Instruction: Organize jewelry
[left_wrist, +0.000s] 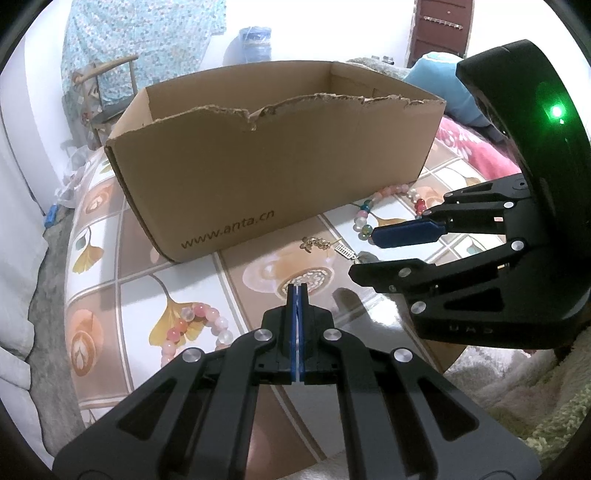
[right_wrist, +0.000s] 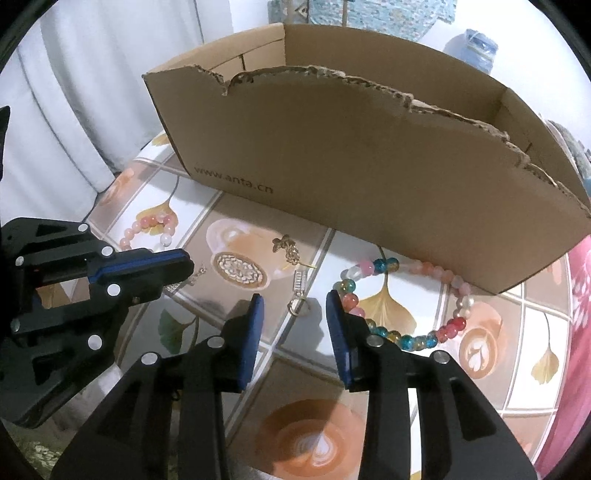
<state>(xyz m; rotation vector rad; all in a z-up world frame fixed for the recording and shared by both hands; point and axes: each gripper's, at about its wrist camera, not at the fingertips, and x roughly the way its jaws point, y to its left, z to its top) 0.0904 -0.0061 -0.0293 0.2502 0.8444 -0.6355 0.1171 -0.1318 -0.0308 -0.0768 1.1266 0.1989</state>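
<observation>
Left wrist view: the left claw was pressed together, empty, poised over the tile-patterned desk; a pink beaded bracelet lay just beside it, presumably awaiting collection. The torn brown cardboard box stood behind, likely the destination. Right wrist view: the right claw stood apart, holding nothing, its gap aimed at a small silver clasp charm; a multicoloured glass-bead necklace lay alongside against the box, and a gold pendant nearby.
</observation>
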